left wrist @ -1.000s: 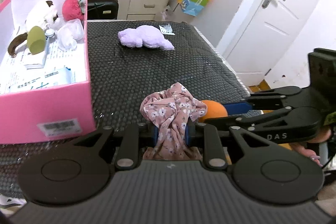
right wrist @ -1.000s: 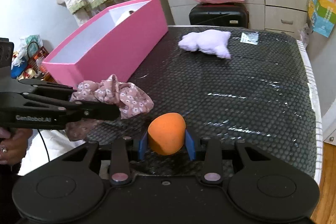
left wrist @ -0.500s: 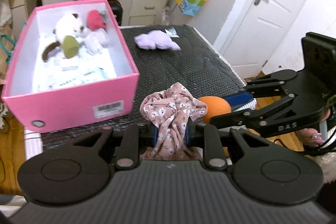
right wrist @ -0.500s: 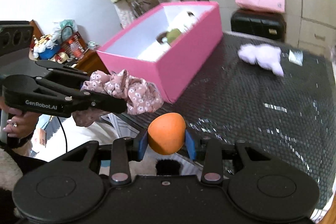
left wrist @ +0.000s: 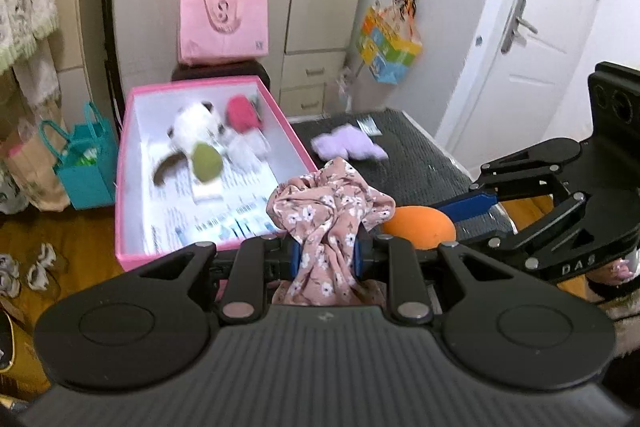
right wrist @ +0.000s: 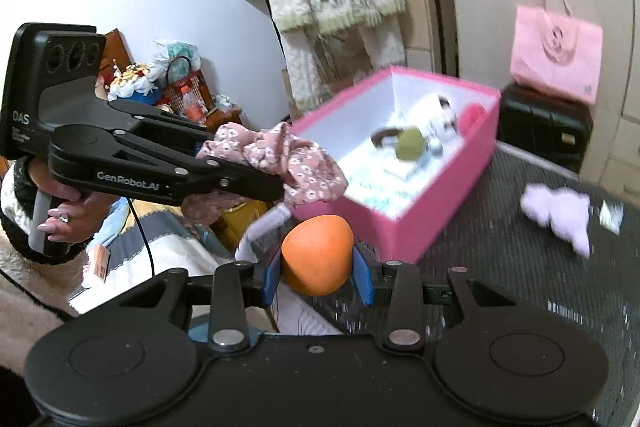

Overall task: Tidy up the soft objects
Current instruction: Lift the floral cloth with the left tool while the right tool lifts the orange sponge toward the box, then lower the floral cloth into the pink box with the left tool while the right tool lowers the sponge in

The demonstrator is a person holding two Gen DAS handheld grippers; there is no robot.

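Left gripper (left wrist: pixel 325 254): your blue pads are clenched on the crumpled pink floral fabric scrunchie (left wrist: pixel 328 215); it bunches above them and hangs below, in the air near the box's front corner.
Left hand (right wrist: pixel 66 215): it wraps the handle; part of it is cut off behind the gripper body.
Pink cardboard box (left wrist: pixel 128 163): it stands open on the black textured tabletop (left wrist: pixel 408 171), its near wall hidden behind your left gripper.
Box contents: a white and brown plush toy (left wrist: pixel 192 131), an olive green sponge (left wrist: pixel 206 161) and a red soft object (left wrist: pixel 240 111), all blurred.
Lilac plush toy (left wrist: pixel 348 147): it lies loose on the tabletop, right of the box.
Right gripper (right wrist: pixel 318 271): your pads grasp the orange egg-shaped sponge (right wrist: pixel 318 253) at its sides, held off the tabletop's near edge.
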